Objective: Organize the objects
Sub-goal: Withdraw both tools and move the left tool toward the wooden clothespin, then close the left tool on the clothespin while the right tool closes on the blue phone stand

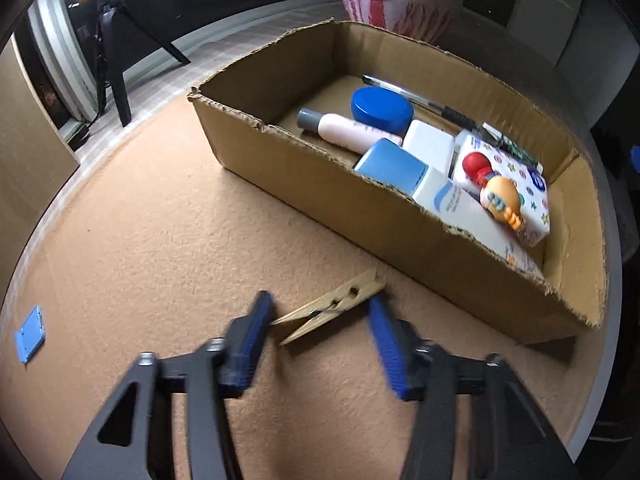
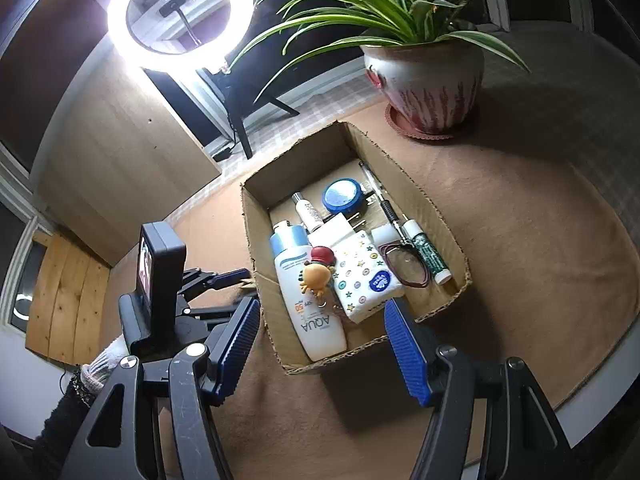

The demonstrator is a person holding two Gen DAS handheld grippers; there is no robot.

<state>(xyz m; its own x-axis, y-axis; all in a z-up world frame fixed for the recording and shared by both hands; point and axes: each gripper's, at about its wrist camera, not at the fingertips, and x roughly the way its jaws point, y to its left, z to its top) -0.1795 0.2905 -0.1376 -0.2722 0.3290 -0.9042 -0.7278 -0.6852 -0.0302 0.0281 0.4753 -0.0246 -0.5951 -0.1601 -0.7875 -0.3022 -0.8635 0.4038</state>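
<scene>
Left tool (image 1: 320,320) straddles one clothespin (image 1: 332,306); one box (image 1: 304,172).

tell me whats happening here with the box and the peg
A person is tidying small items into a cardboard box using two handheld grippers. The left gripper is open, its fingers on either side of a wooden peg lying on the mat just outside the box, not yet gripped. The right gripper hangs open and empty over the box's near end.
</scene>
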